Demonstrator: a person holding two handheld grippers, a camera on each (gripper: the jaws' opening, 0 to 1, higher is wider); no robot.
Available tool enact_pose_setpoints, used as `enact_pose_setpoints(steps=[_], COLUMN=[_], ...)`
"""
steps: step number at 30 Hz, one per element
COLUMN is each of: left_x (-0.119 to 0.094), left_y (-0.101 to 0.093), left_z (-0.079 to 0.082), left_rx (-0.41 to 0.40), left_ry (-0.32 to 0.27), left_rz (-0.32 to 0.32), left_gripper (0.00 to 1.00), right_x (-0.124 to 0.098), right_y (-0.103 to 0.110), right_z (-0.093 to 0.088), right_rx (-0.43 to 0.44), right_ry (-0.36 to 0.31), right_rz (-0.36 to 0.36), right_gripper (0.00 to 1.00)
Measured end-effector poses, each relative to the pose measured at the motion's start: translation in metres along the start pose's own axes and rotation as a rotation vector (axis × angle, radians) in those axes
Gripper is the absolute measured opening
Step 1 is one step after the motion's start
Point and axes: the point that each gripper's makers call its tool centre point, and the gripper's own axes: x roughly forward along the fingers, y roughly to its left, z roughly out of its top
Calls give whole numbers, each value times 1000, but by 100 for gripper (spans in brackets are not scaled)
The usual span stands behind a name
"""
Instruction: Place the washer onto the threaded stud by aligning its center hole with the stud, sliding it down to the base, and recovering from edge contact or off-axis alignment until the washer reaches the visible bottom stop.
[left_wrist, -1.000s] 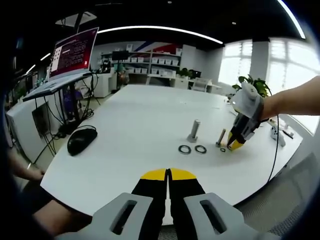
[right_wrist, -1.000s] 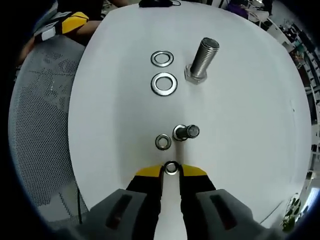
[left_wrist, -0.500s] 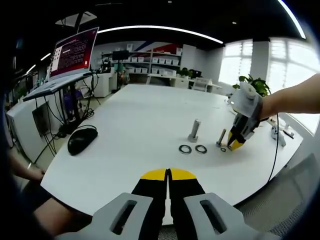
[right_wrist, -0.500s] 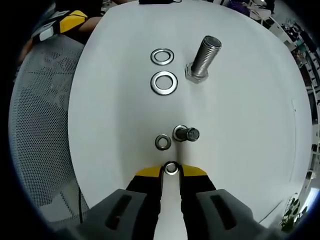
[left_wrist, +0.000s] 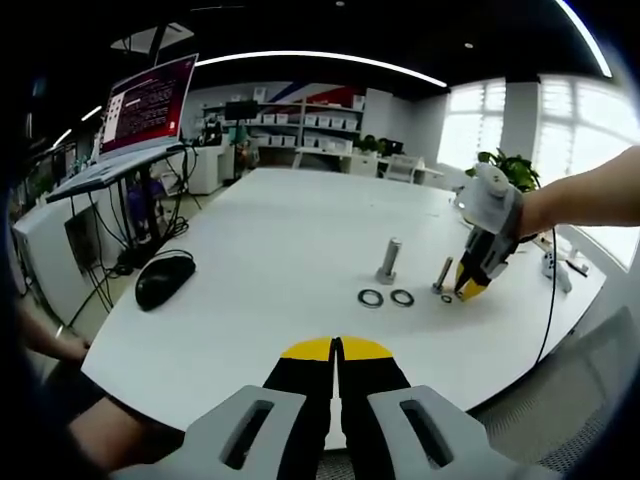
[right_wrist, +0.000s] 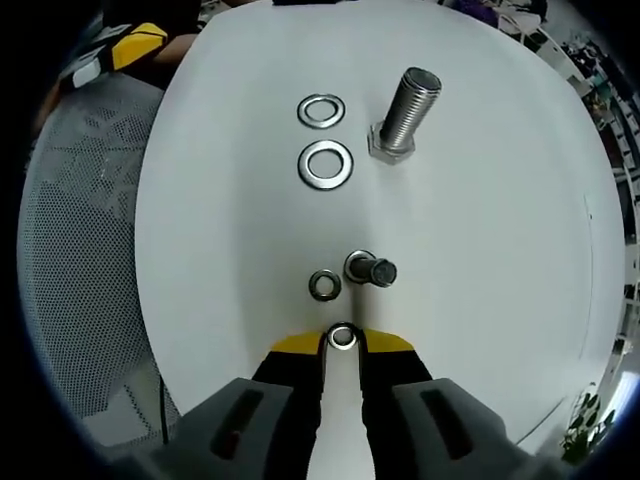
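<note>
Jaws of our right gripper (right_wrist: 342, 345) stay pinched on a small washer (right_wrist: 342, 337), just short of the small stud (right_wrist: 371, 269) on the bench (right_wrist: 500, 200). Little has shifted, so alignment remains undone. Our left gripper (left_wrist: 336, 350) stays closed, empty.

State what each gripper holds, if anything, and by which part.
The right gripper pinches a small silver metal washer by its rim, opposite edges between the yellow tips. The left gripper is shut, with nothing between its tips.
</note>
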Motion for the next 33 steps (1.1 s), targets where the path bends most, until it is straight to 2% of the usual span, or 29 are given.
enact_pose_setpoints(steps=[19,24,30,33], left_x=[0,0,0,0], left_y=[0,0,0,0], left_z=[1,1,2,2], left_rx=[3,4,3,4], left_ry=[-5,-6,-11,-12], left_rz=[2,1,0,0], left_gripper=[0,0,0,0], right_x=[0,-1,-1,-2], right_y=[1,1,1,-1], right_z=[0,-2,-1,-2], right_rx=[-39,-10,-20,23], right_ry=[61,15,-12,-29], right_rz=[1,-3,-14,-34], right_gripper=[16,16,15,15])
